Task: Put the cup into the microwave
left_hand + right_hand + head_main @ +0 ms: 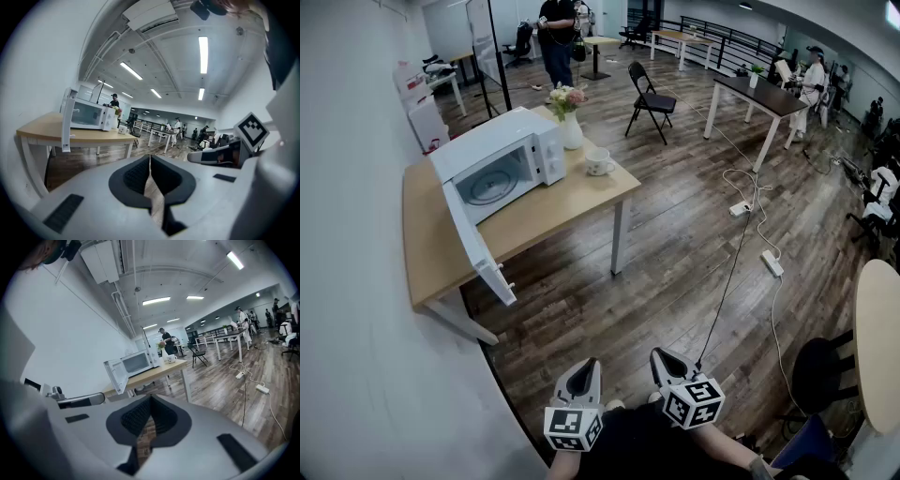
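Head view: a light wooden rectangular table (572, 204) is standing against the white wall (356, 281) at left. A white microwave (502, 159) is sitting on it with its door (478, 246) hanging open toward the near edge. The white ceramic cup (599, 162) is sitting on the tabletop just right of the microwave, at the far right corner, near a white vase of flowers (568, 120). Dark wood plank floor (675, 272) is running through the room, with a black folding chair (652, 99), a dark long table (764, 97) and white power strips on cables (772, 263) further right. The left gripper (589, 366) and right gripper (663, 357) are hovering side by side at the near edge, well apart from the table.

Left gripper view: the left gripper (150, 161) is showing its jaws clenched together with nothing between them. The microwave (89, 115) and cup (123, 130) are sitting far ahead at left under long ceiling lights (203, 54).

Right gripper view: the right gripper (150, 401) is also keeping its jaws pressed together, empty. The table (154, 372), open microwave (137, 363) and cup (171, 359) are lying ahead, with floor at right.
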Motion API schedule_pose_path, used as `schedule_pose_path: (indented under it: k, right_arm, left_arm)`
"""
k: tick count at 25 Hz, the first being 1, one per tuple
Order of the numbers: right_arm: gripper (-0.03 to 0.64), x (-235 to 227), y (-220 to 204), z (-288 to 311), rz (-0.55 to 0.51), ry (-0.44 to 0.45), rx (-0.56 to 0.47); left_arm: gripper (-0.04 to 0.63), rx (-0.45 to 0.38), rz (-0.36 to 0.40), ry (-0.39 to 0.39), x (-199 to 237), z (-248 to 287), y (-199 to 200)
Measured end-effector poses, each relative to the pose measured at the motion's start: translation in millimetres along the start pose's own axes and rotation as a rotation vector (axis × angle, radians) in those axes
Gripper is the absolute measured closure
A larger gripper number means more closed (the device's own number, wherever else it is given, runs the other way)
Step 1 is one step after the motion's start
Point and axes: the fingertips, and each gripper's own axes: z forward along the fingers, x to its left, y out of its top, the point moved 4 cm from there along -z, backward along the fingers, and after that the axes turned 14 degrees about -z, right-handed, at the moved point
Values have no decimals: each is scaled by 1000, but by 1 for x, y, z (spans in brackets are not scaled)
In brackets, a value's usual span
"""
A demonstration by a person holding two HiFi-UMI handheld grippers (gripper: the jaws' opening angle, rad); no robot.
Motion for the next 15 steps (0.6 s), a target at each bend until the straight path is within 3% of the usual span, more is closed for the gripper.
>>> schedule_pose_path:
  k: [15]
  right_arm:
    - [623, 5, -5, 20, 22, -29, 33]
  left_arm:
    - [584, -20, -32, 38, 18, 0, 6]
